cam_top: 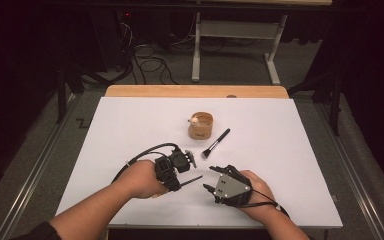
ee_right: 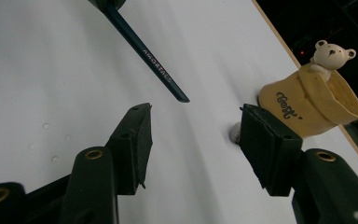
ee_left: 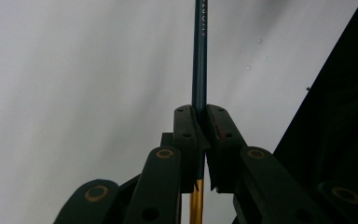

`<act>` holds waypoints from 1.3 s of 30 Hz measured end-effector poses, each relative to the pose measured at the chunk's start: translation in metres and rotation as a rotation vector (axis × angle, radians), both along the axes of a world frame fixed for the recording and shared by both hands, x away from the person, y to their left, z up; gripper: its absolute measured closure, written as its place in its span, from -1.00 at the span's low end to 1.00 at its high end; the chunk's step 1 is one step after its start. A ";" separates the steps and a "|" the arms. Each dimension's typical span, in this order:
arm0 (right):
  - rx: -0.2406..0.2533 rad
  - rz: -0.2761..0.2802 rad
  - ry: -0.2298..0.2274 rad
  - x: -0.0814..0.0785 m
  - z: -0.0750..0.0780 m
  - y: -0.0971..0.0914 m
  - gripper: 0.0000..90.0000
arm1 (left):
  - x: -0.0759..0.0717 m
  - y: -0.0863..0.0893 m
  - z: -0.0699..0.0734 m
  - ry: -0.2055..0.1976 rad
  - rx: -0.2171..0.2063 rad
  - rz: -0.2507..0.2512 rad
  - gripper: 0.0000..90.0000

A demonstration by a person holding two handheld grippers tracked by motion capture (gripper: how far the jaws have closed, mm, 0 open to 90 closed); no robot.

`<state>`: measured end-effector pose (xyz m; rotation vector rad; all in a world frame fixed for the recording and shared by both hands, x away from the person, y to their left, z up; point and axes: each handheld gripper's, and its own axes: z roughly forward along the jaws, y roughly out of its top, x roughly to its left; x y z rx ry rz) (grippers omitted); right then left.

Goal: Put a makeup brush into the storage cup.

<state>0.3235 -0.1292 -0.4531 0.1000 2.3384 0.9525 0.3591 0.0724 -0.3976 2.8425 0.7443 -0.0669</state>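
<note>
Pencil (ee_left: 199,60) clamped in left gripper (cam_top: 172,172) jaws, long axis pointing across table (cam_top: 290,165) toward right gripper (cam_top: 214,179), whose half-open, empty jaws flank its free tip just ahead.

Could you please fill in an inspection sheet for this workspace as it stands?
Surface: white board on a wooden table, a few small specks.
Job's things: thin dark brush; yellow cup with a bear figure.
Clutter: makeup brush lying beside the cup.
Grippers: left gripper shut on the thin brush; right gripper open, nothing between its jaws.
Cables: one trails from each gripper; more on the floor behind.
Surroundings: dark room, white stand beyond.
</note>
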 end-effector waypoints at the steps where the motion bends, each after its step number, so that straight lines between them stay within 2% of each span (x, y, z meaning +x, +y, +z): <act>1: -0.008 -0.003 0.001 -0.001 0.000 0.000 0.02 | 0.000 0.000 0.000 0.000 -0.001 -0.002 0.84; 4: 0.000 -0.003 0.013 -0.002 -0.001 0.001 0.09 | -0.001 -0.001 0.001 0.000 -0.012 -0.001 0.84; 6: -0.017 0.024 0.008 0.000 0.000 0.001 0.12 | -0.002 -0.001 0.001 0.002 -0.011 -0.001 0.84; 10: -0.019 0.014 0.009 -0.001 -0.001 0.001 0.16 | -0.003 -0.003 0.001 0.002 -0.013 -0.001 0.84; 13: -0.032 0.035 0.012 0.000 -0.001 0.001 0.21 | -0.003 -0.003 0.002 0.007 0.005 -0.030 0.85; 14: -0.041 0.029 0.007 -0.001 -0.001 0.001 0.22 | -0.004 -0.004 0.002 0.004 -0.009 -0.013 0.85; 15: -0.043 0.039 0.000 0.000 -0.001 0.002 0.23 | -0.004 -0.005 0.002 0.005 -0.007 -0.019 0.85; 17: -0.042 0.027 0.006 -0.002 -0.001 0.002 0.24 | -0.004 -0.006 0.003 0.007 -0.005 -0.023 0.85; 27: -0.047 0.032 0.016 -0.001 0.001 0.002 0.36 | -0.006 -0.009 0.003 0.019 0.006 -0.049 0.84; 29: -0.058 0.058 0.002 0.000 0.001 0.003 0.38 | -0.006 -0.010 0.003 0.016 0.006 -0.050 0.85; 30: -0.058 0.058 0.002 0.000 0.001 0.003 0.38 | -0.007 -0.010 0.003 0.015 -0.004 -0.038 0.85; 31: -0.058 0.048 0.006 -0.002 0.000 0.003 0.40 | -0.006 -0.010 0.003 0.018 0.004 -0.051 0.85; 39: -0.081 0.080 -0.004 -0.004 -0.002 0.007 0.47 | -0.007 -0.013 0.004 0.023 0.006 -0.061 0.85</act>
